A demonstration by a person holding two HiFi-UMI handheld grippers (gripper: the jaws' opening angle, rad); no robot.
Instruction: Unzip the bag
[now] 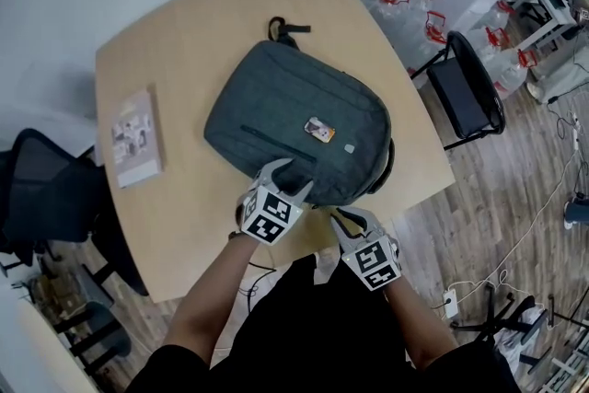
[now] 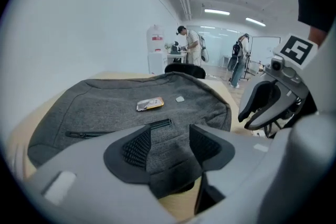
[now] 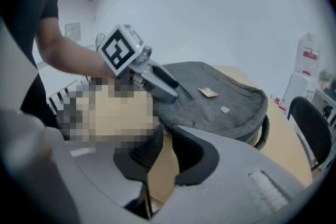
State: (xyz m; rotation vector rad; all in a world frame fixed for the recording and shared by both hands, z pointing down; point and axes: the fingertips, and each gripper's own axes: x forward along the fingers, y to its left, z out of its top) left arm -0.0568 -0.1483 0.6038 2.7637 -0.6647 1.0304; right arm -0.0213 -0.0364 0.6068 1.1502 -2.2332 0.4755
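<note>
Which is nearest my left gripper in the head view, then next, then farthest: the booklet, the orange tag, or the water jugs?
1. The orange tag, on the bag just ahead of the left gripper.
2. The booklet, on the table well to the left.
3. The water jugs, on the floor past the table's far right corner.

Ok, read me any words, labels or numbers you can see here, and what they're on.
No text is readable.
Book cover: print too small.
Tag on the backpack: blurred.
Red label on the water dispenser: blurred.
</note>
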